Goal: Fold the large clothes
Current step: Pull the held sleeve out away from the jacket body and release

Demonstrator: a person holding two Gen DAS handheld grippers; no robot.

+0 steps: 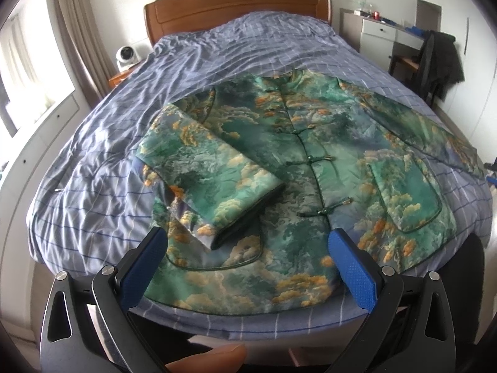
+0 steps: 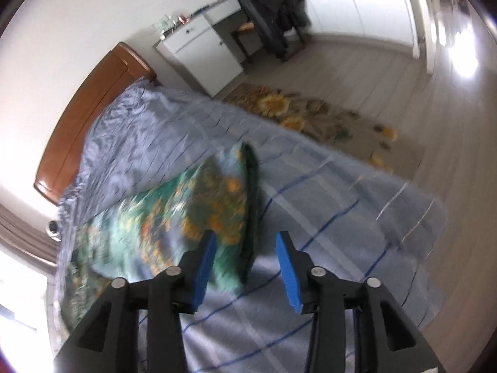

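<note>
So the green landscape-print jacket [image 1: 310, 161] is lying face up on the bed [image 1: 93, 161], on a blue checked duvet, collar toward the wooden headboard [image 1: 236, 3]. One sleeve [image 1: 211, 168] is folded in across the front, the other sleeve [image 2: 198, 217] stretches out toward the bed's edge. Left gripper [image 1: 248, 242] hovers over the hem with its blue pads spread wide, nothing between them. Right gripper [image 2: 245, 248] is parted too, dark cuff of the outstretched sleeve sitting in the gap, pads not pressing on it as far as I can see (view's pretty blurry). Floral rug [image 2: 310, 118] on the floor beside the bed
</note>
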